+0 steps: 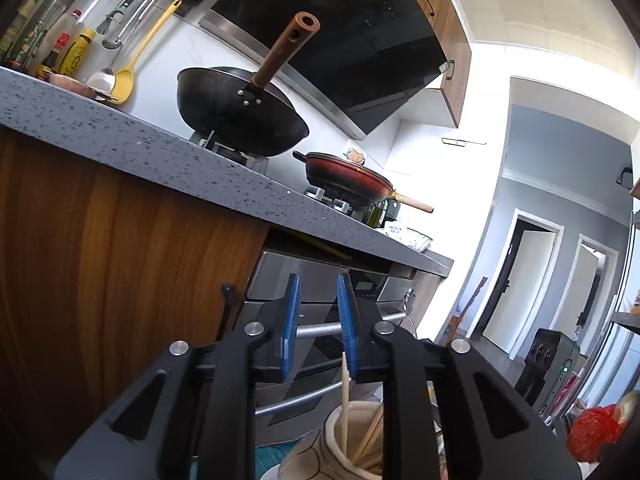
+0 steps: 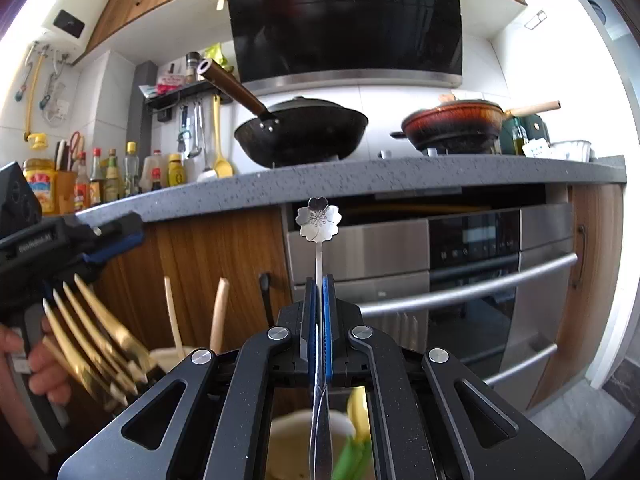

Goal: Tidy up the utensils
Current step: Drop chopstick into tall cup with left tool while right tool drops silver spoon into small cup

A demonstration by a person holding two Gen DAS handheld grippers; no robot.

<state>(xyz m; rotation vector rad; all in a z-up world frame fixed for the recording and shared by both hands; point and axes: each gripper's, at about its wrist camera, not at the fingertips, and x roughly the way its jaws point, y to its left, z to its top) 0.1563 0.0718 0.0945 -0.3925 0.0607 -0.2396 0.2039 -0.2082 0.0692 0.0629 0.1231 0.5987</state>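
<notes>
- The right claw [image 2: 319,296] is closed tight on a silver spoon [image 2: 319,222]; its blue pads pinch the thin stem, and the flower-shaped end stands upright just above the fingertips, in front of the steel oven [image 2: 472,264].
- The spoon's lower part runs down between the claw's arms toward a pale cup [image 2: 304,440] below; something yellow and green sits in that cup, too blurred to name.
- The left claw [image 1: 318,312] is parted, with a clear gap between its blue pads and nothing held; the oven's handle bar shows through the gap.
- Just below the left claw stands a cream holder [image 1: 352,440] with pale chopsticks [image 1: 345,396] upright in it.
- In the right wrist view, the left claw [image 2: 120,240] appears at the left edge, gripped by a hand [image 2: 40,364]. White lettering on its body is too blurred to read with confidence.
- Gold forks [image 2: 92,332] fan out, tines up, just beside two pale sticks [image 2: 218,316] rising from the holder.
- On the grey speckled worktop [image 2: 360,180], a black wok [image 2: 304,132] with a brown handle and a red pan [image 2: 452,120] sit on burners.
- Sauce bottles [image 2: 112,176] and a yellow-labelled jar [image 2: 39,184] stand at the worktop's left end; their labels are not legible.
- A yellow ladle [image 2: 221,152] hangs on the wall beside them.
</notes>
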